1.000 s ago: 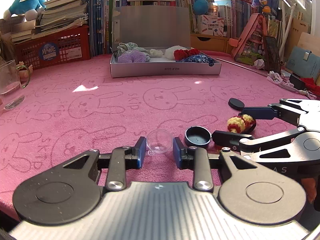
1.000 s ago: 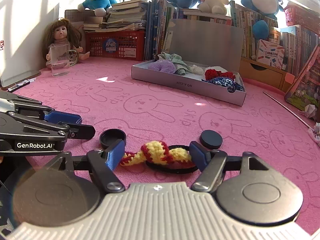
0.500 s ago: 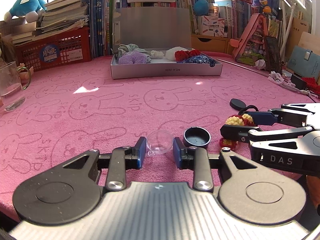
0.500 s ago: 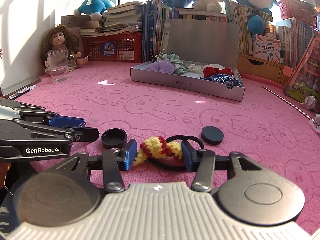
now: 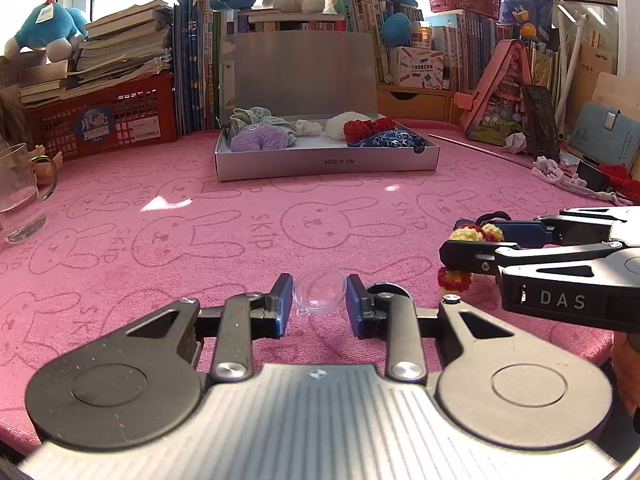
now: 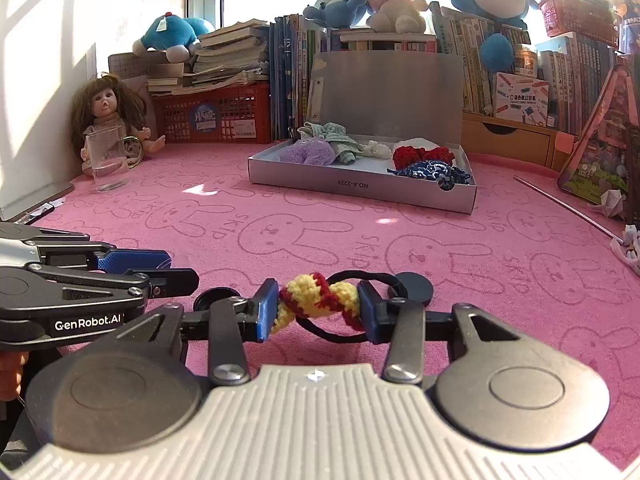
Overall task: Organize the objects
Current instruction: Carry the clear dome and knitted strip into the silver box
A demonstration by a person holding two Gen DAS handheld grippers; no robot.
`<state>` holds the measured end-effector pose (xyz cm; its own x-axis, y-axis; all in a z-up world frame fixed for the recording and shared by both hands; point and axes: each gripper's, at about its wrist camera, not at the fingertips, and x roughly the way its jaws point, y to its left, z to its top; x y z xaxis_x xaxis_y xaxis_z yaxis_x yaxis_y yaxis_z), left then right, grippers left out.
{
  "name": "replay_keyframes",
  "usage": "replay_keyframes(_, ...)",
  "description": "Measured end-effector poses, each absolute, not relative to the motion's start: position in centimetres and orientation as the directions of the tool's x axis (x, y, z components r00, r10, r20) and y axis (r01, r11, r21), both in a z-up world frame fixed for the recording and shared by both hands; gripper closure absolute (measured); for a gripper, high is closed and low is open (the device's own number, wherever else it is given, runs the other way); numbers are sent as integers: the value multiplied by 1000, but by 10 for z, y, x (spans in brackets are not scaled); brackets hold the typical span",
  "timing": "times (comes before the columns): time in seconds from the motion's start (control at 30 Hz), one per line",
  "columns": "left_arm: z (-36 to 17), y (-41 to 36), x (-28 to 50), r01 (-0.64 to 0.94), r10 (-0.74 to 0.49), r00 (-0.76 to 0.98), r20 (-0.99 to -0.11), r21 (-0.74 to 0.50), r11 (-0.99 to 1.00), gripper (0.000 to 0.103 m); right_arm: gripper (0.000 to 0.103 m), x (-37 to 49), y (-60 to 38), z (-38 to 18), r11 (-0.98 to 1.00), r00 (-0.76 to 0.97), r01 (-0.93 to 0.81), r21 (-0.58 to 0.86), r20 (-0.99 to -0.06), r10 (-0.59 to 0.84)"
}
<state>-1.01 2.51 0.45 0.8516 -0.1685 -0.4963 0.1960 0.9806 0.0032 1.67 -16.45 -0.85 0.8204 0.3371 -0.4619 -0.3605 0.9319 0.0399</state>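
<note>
A doll (image 6: pixel 108 120) sits behind a glass mug (image 6: pixel 107 159) beside a red basket (image 6: pixel 216 118).

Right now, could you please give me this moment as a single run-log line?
left claw: shut on clear cup | right claw: just closed on knitted hair tie | box: open, holding fabric items

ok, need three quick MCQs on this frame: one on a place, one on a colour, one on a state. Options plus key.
1. Where is the clear capsule?
A. in the box
B. between the left gripper's fingers
C. by the glass mug

2. What colours is the knitted hair tie?
A. yellow and red
B. purple
C. blue and white

3. What state is the right gripper in?
A. wide open, empty
B. shut on the hair tie
C. out of view

Key: B, the left gripper clamps it; A, striped yarn; B, both pads press the yarn, the jaws having just closed.
</note>
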Motion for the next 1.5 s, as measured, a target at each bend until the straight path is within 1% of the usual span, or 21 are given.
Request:
replay_keyframes(0.23,16,24,6,202,-172,853,-492,8,979,69,56,32,-174,1,948,837,-312,54,-457,302)
replay_keyframes(0.63,53,26,67,176,-163,870,-465,-15,984,69,55,77,-190,31,969,870,-237,65,-431,241)
replay_keyframes(1.0,67,18,128,132,-141,854,-500,-54,990,69,55,124,-189,45,964,857,-244,110,-440,267)
replay_keyframes(1.33,72,14,163,102,-116,856,-504,-56,993,69,54,154,-177,49,961,858,-254,109,-433,275)
replay_keyframes(1.5,77,16,180,93,-101,866,-490,-41,995,69,54,166,-173,54,960,856,-258,110,-435,280)
